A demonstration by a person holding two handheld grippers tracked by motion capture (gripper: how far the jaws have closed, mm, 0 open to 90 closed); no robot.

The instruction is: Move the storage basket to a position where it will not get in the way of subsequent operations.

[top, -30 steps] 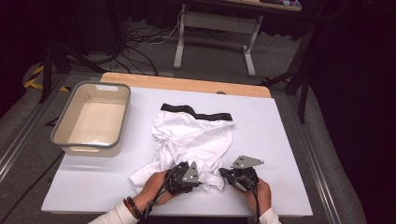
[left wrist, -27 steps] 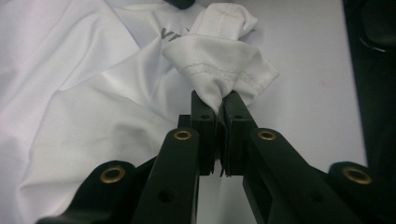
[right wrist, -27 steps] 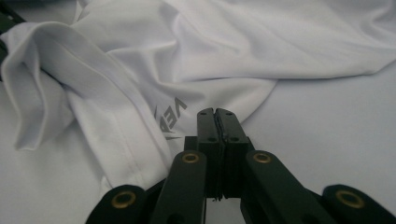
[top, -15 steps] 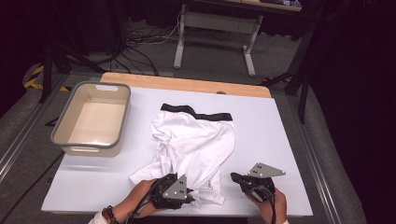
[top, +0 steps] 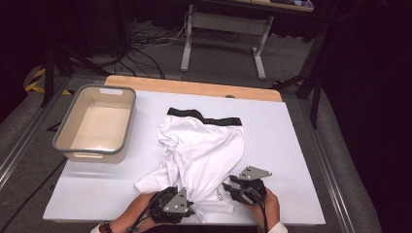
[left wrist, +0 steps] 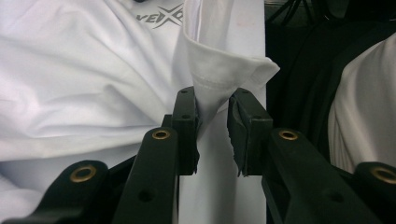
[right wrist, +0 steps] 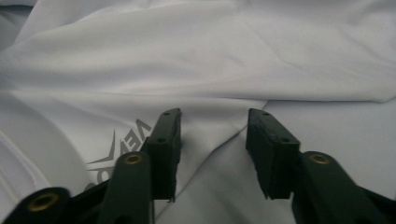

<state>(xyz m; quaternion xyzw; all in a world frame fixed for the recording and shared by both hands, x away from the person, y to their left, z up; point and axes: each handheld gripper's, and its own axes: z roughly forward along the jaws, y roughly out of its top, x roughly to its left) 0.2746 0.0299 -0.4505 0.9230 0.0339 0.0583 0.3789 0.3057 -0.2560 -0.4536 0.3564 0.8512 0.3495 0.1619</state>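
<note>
White shirt lies crumpled and unfolded near the table's front edge; left tool and right tool, jaws just opening, have released its hem.

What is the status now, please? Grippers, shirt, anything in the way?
Left gripper jaws just opening, hem fold between them. Right gripper just opening, nothing pinched. White shirt crumpled on table. Tub well aside.

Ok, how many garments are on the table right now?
1: a white T-shirt with a black collar, crumpled at the table's centre, its near edge between the left gripper and right gripper. More could lie hidden under its folds.
</note>
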